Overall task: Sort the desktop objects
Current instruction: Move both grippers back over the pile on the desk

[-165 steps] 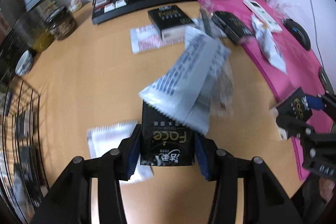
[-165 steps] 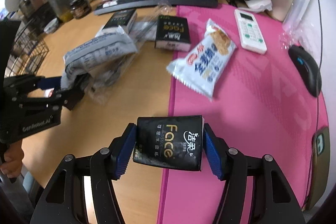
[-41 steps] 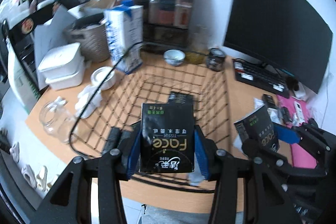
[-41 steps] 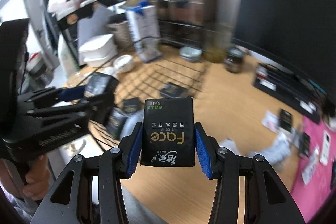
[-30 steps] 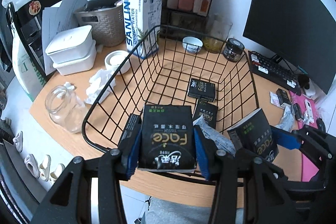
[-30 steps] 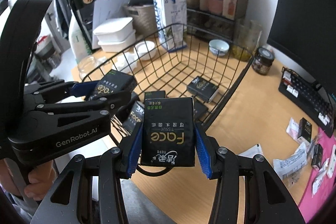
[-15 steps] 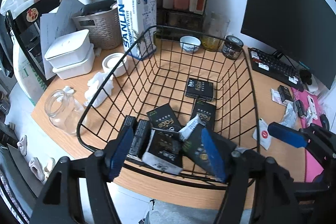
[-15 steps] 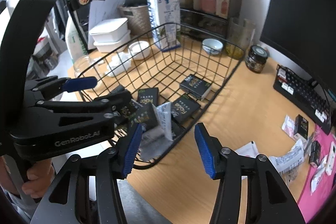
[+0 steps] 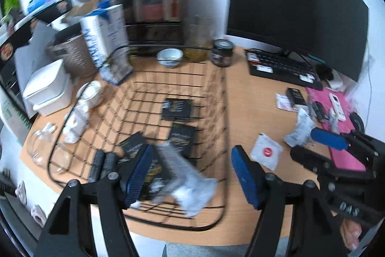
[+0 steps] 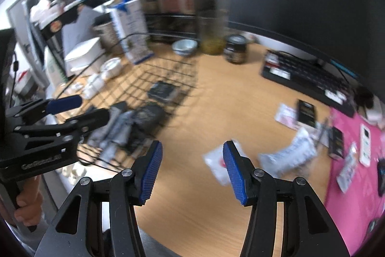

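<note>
Black tissue packs (image 9: 179, 137) now dropped in wire basket (image 9: 223, 112), glossy, gold-lettered.

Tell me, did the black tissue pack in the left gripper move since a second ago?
Yes. It left the left gripper, open now, and lies below in the wire basket among the other packs.

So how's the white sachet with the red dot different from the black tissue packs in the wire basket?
The white sachet lies on the bare wooden desk, outside the wire basket; the black tissue packs lie inside it. The sachet is white with a red dot, the packs black with pale lettering. The sachet lies alone, while several packs crowd the basket's near end. All lie flat, and neither pair of tongs holds any.
</note>
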